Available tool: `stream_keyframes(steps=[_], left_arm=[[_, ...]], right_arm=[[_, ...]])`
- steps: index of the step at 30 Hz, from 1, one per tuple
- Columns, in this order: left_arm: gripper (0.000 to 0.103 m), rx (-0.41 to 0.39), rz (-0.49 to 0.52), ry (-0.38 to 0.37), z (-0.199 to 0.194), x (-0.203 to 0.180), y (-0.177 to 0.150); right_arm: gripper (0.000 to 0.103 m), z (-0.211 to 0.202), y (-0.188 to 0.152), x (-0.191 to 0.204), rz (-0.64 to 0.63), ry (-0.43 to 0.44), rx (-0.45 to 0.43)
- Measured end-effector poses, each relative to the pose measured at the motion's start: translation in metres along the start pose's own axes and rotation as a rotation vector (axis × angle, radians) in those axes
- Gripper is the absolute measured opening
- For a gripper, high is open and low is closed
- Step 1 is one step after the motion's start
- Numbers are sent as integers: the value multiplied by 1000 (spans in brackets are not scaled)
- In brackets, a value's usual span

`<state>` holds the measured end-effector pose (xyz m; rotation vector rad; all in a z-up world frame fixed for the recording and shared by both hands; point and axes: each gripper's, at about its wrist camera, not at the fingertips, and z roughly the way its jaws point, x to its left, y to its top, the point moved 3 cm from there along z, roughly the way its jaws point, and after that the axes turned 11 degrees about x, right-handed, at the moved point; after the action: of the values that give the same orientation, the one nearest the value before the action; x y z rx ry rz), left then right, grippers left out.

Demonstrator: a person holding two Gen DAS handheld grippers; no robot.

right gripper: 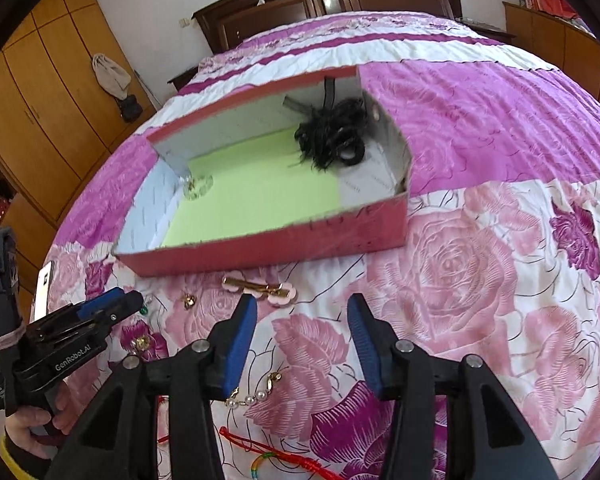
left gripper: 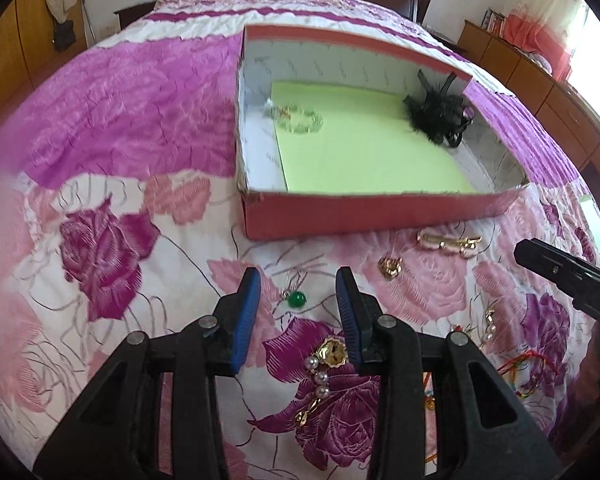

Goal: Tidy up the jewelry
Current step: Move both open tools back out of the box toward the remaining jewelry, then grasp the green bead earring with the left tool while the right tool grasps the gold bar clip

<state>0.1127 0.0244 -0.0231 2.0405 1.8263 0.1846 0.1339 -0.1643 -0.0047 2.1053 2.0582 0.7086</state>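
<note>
Red box [left gripper: 380, 212] open-topped on the bed [left gripper: 140, 120], bare quilt right of it, jewelry [left gripper: 324, 360] strewn along its near wall, left tongs [left gripper: 298, 292] released above green bead pendant [left gripper: 297, 300], right tongs [right gripper: 302, 312] released, low over pearl chain [right gripper: 252, 396].

Box [left gripper: 340, 216] on bed [left gripper: 140, 128]; jewelry pieces [left gripper: 448, 240] lie before it.

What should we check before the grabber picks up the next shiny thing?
1. Left gripper open: ok.
2. Right gripper open, holding nothing: ok.
3. Green bead pendant lies between the left gripper's fingers: ok.
4. Red box has bare green paper for more: ok.
5. Pendant's chain free of the bedspread: cannot tell.
6. The two grippers are apart: ok.
</note>
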Motion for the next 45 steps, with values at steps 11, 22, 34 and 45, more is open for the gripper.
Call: stream_keyframes(steps=[11, 22, 34, 45], left_arm=[[13, 12, -18, -22, 16, 5, -5], [7, 13, -14, -37, 22, 5, -6], [7, -8, -11, -47, 13, 6, -9], [7, -65, 26, -56, -19, -5, -16]], right_arm=[[57, 26, 2, 18, -75, -16, 53], [66, 54, 15, 41, -230, -94, 94], [42, 68, 14, 48, -318, -75, 121], [23, 48, -5, 54, -319, 10, 99]])
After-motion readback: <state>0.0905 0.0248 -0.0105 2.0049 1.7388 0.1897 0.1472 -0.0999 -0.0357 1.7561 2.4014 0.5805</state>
